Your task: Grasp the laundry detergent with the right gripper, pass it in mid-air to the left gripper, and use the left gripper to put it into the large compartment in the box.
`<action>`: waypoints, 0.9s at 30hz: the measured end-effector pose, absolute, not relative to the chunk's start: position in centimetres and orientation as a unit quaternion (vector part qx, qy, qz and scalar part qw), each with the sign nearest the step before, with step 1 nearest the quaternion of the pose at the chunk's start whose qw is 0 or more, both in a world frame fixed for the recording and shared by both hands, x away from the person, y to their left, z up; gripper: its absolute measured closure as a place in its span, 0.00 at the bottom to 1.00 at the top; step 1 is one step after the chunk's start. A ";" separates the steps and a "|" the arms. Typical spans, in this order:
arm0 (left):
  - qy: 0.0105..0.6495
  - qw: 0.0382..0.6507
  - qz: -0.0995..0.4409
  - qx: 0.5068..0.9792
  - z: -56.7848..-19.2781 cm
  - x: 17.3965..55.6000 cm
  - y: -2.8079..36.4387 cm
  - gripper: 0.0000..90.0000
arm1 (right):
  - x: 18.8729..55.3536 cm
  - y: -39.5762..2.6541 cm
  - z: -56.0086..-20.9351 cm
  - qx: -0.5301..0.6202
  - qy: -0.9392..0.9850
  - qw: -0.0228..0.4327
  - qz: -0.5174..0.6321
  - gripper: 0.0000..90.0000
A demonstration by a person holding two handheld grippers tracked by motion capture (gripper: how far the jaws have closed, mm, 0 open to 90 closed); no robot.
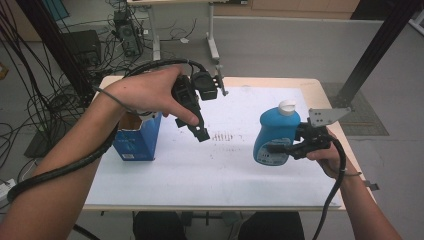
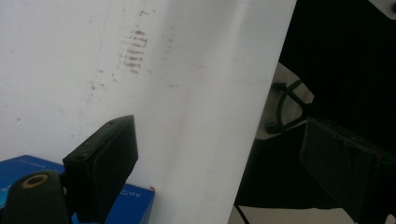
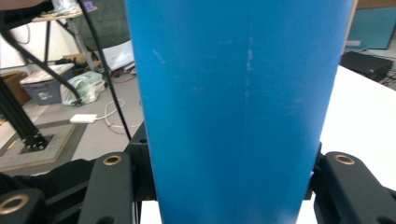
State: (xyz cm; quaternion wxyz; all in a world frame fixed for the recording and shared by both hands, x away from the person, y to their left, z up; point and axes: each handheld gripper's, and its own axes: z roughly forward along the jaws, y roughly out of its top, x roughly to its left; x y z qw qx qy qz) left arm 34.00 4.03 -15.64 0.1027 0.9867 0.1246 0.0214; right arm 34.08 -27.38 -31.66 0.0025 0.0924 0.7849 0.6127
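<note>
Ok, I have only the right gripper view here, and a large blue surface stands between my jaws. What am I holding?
Observer: A blue bottle with a white cap. It is upright, and the right gripper is shut on its lower body.
Operator: Where is the other gripper?
Observer: The left gripper hangs above the white table, jaws wide open, with nothing between them.
Operator: Is there anything else on the table?
Observer: Yes, an open blue box stands near the table's left edge, apart from the bottle.
</note>
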 end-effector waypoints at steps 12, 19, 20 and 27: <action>0.102 0.089 0.014 0.991 -15.2 33.6 3.4 0.13 | 34.2 -25.8 -31.5 0.064 0.790 -0.017 0.610 0.49; 0.094 0.095 0.013 0.991 -15.3 33.4 2.7 0.13 | 34.2 -24.8 -31.6 0.053 0.791 -0.026 0.610 0.49; 0.091 0.094 0.012 0.991 -15.3 33.4 2.6 0.13 | 34.2 -24.7 -31.6 0.051 0.790 -0.027 0.610 0.49; 0.085 0.090 0.015 0.992 -15.4 33.3 2.1 0.13 | 34.2 -23.8 -31.5 0.043 0.791 -0.030 0.610 0.49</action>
